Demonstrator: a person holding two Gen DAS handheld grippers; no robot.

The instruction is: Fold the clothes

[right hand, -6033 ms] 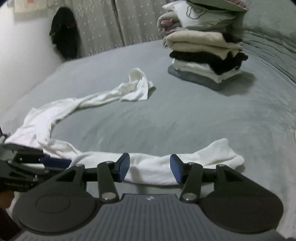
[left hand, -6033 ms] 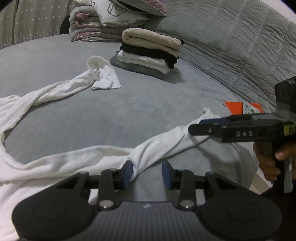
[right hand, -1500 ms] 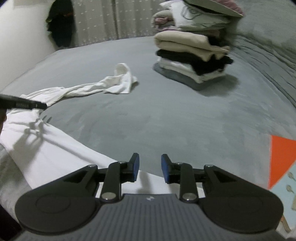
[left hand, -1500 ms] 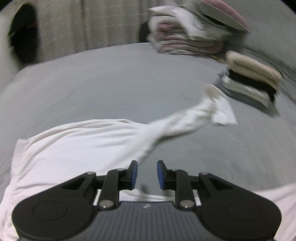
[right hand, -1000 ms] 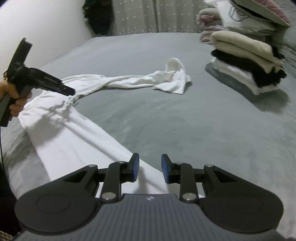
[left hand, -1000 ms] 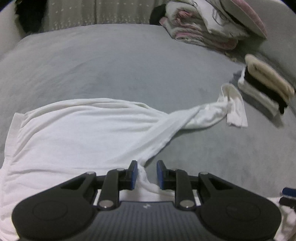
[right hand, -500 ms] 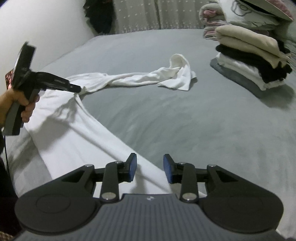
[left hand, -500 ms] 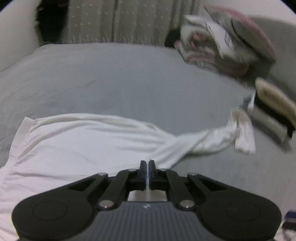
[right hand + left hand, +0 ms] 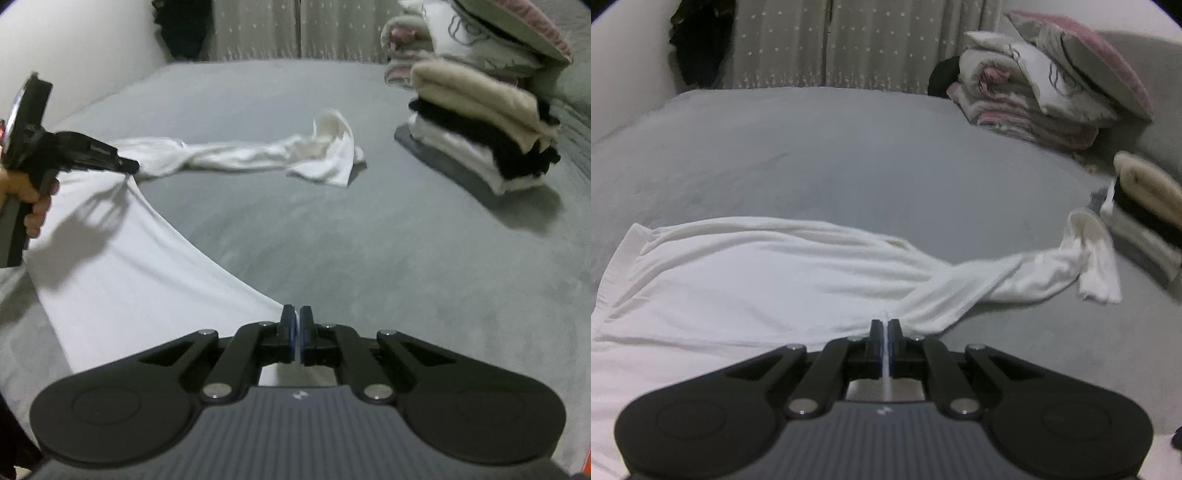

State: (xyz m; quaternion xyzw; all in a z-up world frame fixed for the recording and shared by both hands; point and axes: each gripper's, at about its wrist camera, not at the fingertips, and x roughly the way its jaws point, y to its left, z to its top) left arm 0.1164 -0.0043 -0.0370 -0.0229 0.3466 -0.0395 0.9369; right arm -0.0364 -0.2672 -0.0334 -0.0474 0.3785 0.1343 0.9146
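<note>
A white long-sleeved shirt (image 9: 775,273) lies crumpled on the grey bed (image 9: 849,147), one sleeve (image 9: 1052,269) trailing right toward the folded pile. My left gripper (image 9: 885,325) is shut on a thin fold of the shirt near where that sleeve begins. The right wrist view shows the same gripper (image 9: 129,167) at the left, held by a hand (image 9: 33,199), pinching the shirt (image 9: 122,266) where the sleeve (image 9: 258,155) starts. My right gripper (image 9: 297,321) is shut on the shirt's near edge, and white cloth shows under its jaws.
A stack of folded clothes (image 9: 480,125), cream on black on white on grey, sits at the right of the bed, also in the left wrist view (image 9: 1145,206). Pillows and folded bedding (image 9: 1034,96) are piled behind it. A curtain and a dark hanging garment stand at the back.
Both grippers went from open to shut on the white shirt, the left one first and the right one in the last half second. The left gripper dipped a little toward the bed.
</note>
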